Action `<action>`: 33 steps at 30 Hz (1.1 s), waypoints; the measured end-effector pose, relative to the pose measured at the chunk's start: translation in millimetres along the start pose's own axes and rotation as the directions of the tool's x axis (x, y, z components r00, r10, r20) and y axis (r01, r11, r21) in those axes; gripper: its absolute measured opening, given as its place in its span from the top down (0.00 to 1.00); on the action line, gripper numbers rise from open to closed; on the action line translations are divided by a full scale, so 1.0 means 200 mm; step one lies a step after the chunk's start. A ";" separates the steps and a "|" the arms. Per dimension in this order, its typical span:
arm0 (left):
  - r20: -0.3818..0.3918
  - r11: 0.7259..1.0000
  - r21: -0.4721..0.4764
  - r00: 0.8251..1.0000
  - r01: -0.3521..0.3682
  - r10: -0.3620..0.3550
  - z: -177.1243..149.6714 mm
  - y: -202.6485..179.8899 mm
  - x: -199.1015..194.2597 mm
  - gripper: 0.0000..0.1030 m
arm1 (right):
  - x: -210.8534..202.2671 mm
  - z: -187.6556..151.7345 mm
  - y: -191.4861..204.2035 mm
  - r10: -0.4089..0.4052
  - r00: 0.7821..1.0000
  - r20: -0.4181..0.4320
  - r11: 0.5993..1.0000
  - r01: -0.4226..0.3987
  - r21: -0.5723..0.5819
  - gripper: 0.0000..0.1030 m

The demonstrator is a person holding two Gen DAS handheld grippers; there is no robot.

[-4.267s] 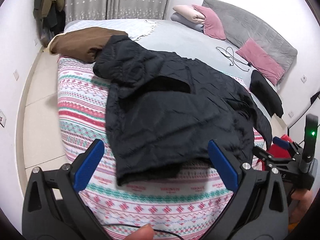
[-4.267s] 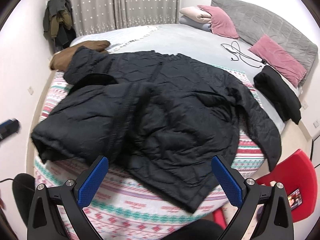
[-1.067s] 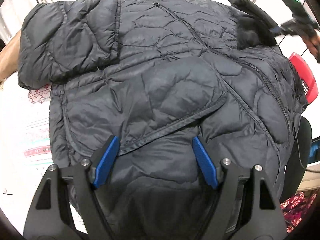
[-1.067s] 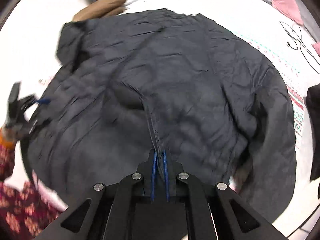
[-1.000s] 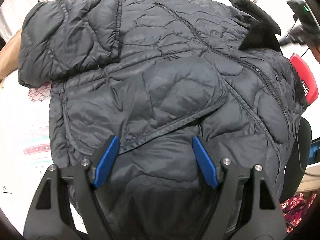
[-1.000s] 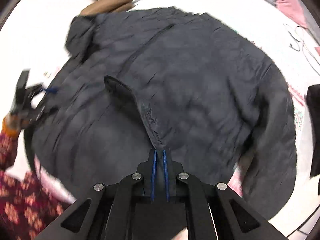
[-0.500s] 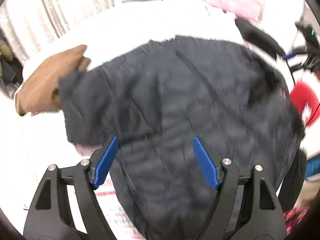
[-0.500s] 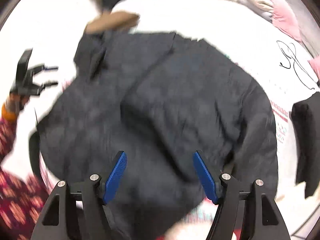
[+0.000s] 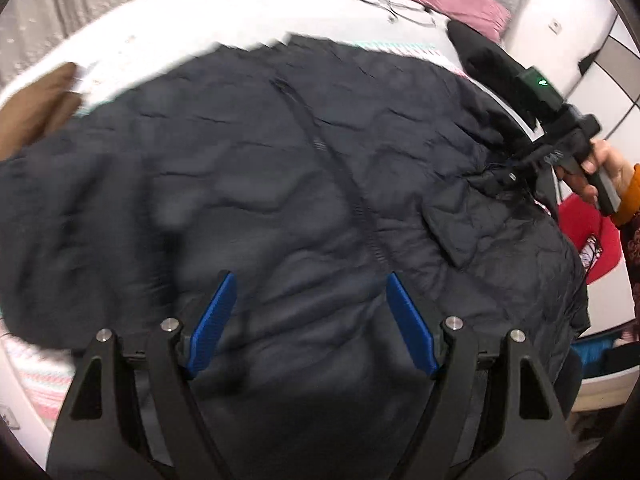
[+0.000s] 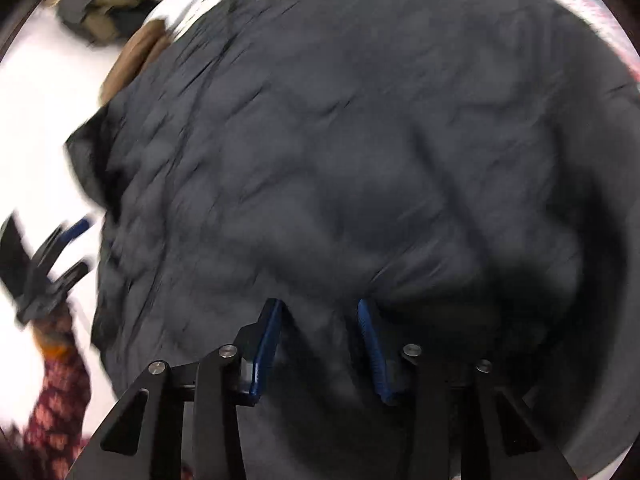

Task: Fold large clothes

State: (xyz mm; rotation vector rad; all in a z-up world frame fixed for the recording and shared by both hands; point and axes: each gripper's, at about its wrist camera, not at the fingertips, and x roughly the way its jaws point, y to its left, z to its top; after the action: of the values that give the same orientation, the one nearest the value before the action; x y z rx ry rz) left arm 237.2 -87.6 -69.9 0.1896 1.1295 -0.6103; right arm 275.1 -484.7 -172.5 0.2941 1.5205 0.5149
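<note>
A large black quilted jacket [image 9: 280, 168] lies spread on the bed, zipper running up its middle. My left gripper [image 9: 310, 320] is open and hovers low over the jacket's near hem. My right gripper [image 10: 318, 328] is open, its blue pads close over the jacket's fabric [image 10: 360, 140]; the view is blurred. In the left wrist view the right gripper [image 9: 516, 172] sits at the jacket's right edge by a sleeve. In the right wrist view the left gripper [image 10: 76, 248] shows at the far left, off the jacket.
A brown garment [image 9: 36, 108] lies at the bed's left. Pink pillows [image 9: 444, 0], a cable [image 9: 384, 0] and a black folded item [image 9: 480, 56] lie at the back. A red chair [image 9: 588, 236] stands to the right of the bed.
The right gripper let go of the jacket fold it was pinching, opened and dropped close over the fabric again. The left gripper swung across the jacket and stayed open.
</note>
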 end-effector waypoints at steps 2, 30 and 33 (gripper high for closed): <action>-0.009 0.994 -0.008 0.994 0.106 -0.106 0.04 -0.06 0.09 0.25 | -0.02 -0.07 0.06 0.036 0.999 -0.021 0.997 -0.037 -0.062 0.62; -0.127 0.828 0.436 0.935 0.351 -0.330 -0.16 -0.67 0.14 0.90 | -0.34 -0.34 0.31 -0.028 0.981 0.191 0.990 0.054 -0.128 0.64; -0.166 0.828 0.396 0.917 0.398 -0.362 -0.13 -0.61 0.11 0.56 | -0.01 -0.41 0.33 -0.178 0.984 0.003 0.966 0.176 -0.190 0.64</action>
State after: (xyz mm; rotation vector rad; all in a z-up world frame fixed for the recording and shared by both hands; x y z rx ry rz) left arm 155.1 -184.3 -80.8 0.3700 1.1110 -1.2197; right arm 185.3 -440.7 -141.8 0.0062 1.4824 0.5158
